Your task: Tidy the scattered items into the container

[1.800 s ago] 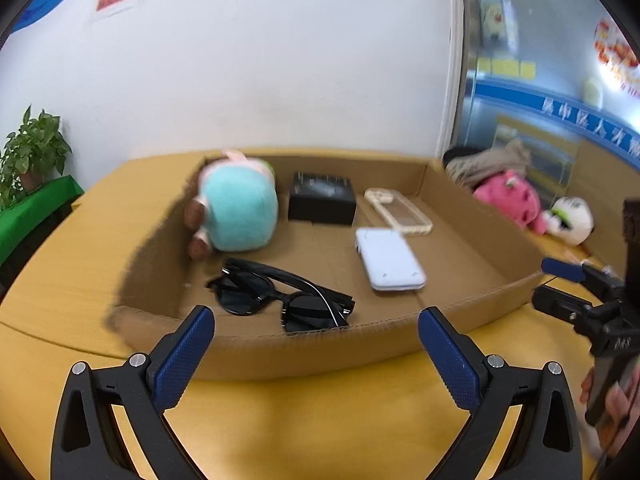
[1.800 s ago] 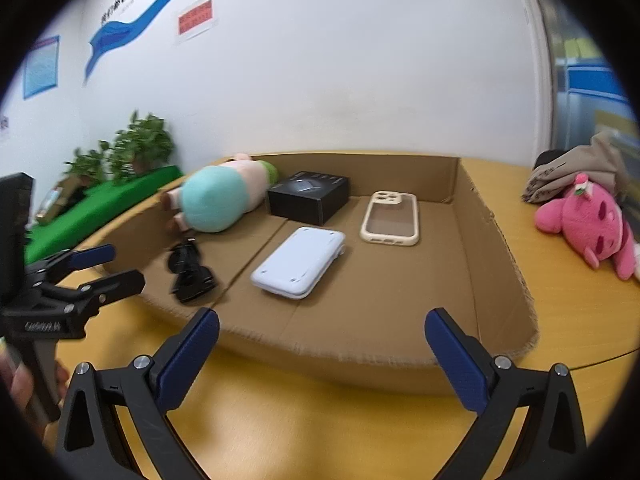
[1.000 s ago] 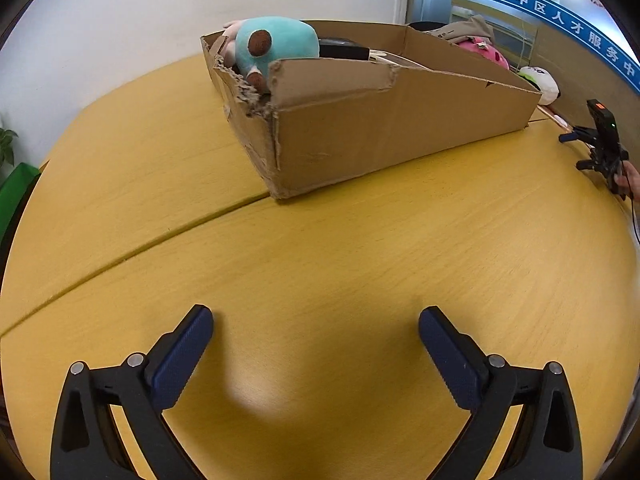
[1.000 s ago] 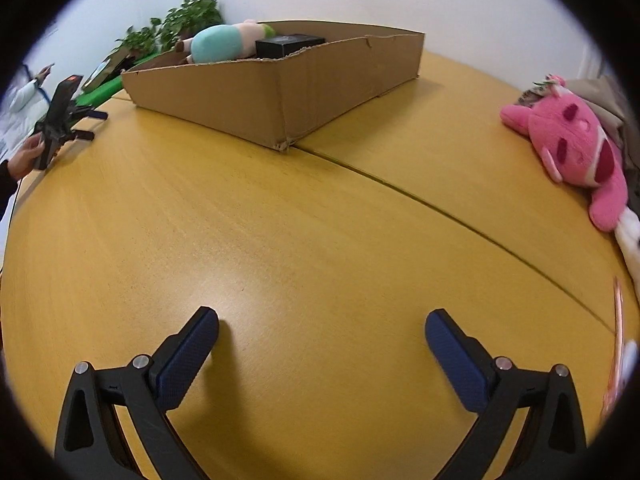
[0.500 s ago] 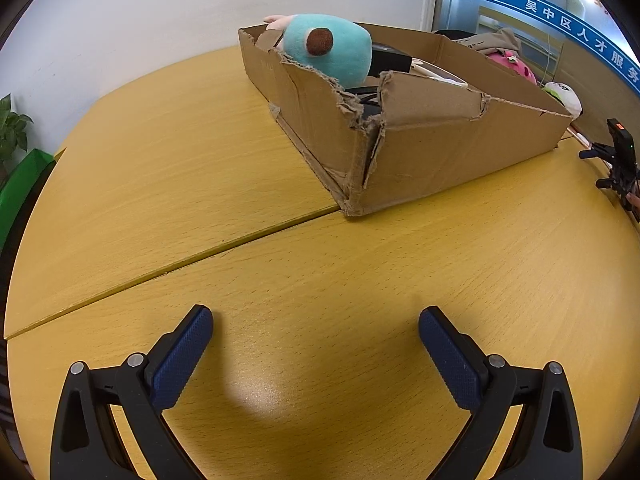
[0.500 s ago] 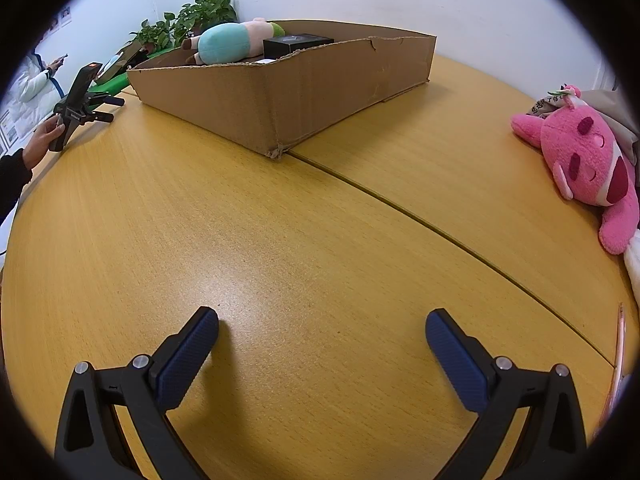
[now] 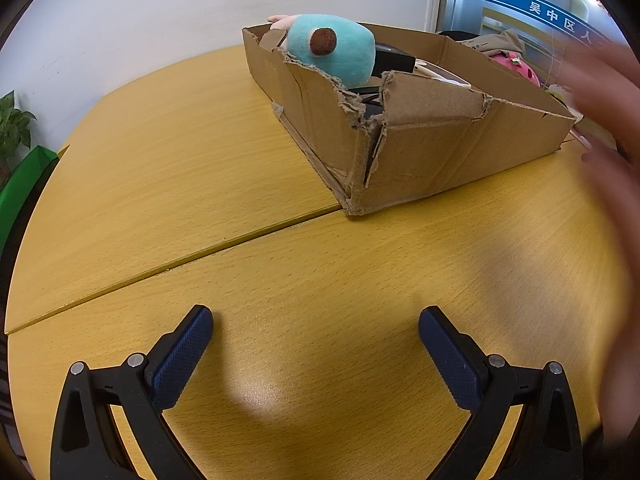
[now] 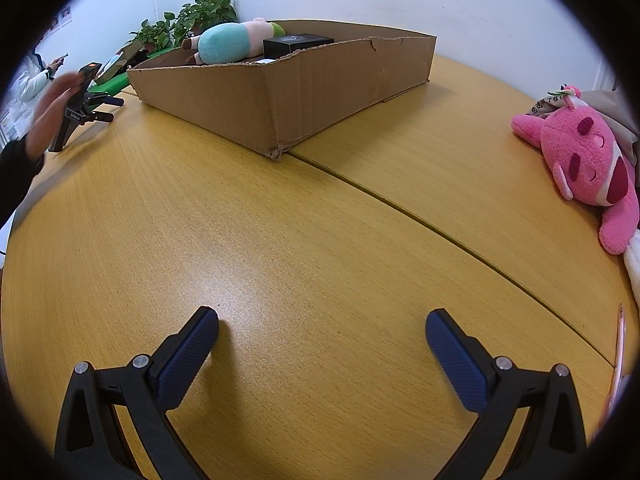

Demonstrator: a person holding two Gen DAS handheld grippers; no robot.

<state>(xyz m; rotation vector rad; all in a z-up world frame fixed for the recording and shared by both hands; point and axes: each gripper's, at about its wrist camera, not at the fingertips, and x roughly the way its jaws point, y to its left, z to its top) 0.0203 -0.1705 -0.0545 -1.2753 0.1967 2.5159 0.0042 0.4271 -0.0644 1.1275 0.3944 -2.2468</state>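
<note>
In the left wrist view the left gripper [image 7: 316, 320] sits at the bottom of the frame with its blue-padded fingers [image 7: 182, 356] spread wide, nothing between them, over bare yellow wooden table [image 7: 168, 168]. The cardboard box [image 7: 440, 152] stands in the upper middle of that frame, its torn near corner pointing toward the camera. A teal plush toy [image 7: 332, 48] lies in the far left end of the box, rising above the ragged wall, and a black box [image 7: 394, 60] sits just beside it on the right; other things deeper inside are mostly hidden by the wall. A blurred hand [image 7: 608, 128] fills the right edge of the frame. In the right wrist view the right gripper [image 8: 322, 324] is likewise at the bottom, fingers [image 8: 186, 358] wide apart and holding nothing, resting low over the table [image 8: 280, 220]. The cardboard box [image 8: 288, 92] is in the upper middle here, with the teal plush toy [image 8: 224, 42] and the black box [image 8: 298, 43] showing above its rim. A pink plush toy [image 8: 588, 160] lies on the table at the right edge, well apart from the box. At the upper left a blurred hand [image 8: 50, 112] touches a black device on a small stand [image 8: 78, 112], with potted plants [image 8: 192, 16] behind against the white wall.
</note>
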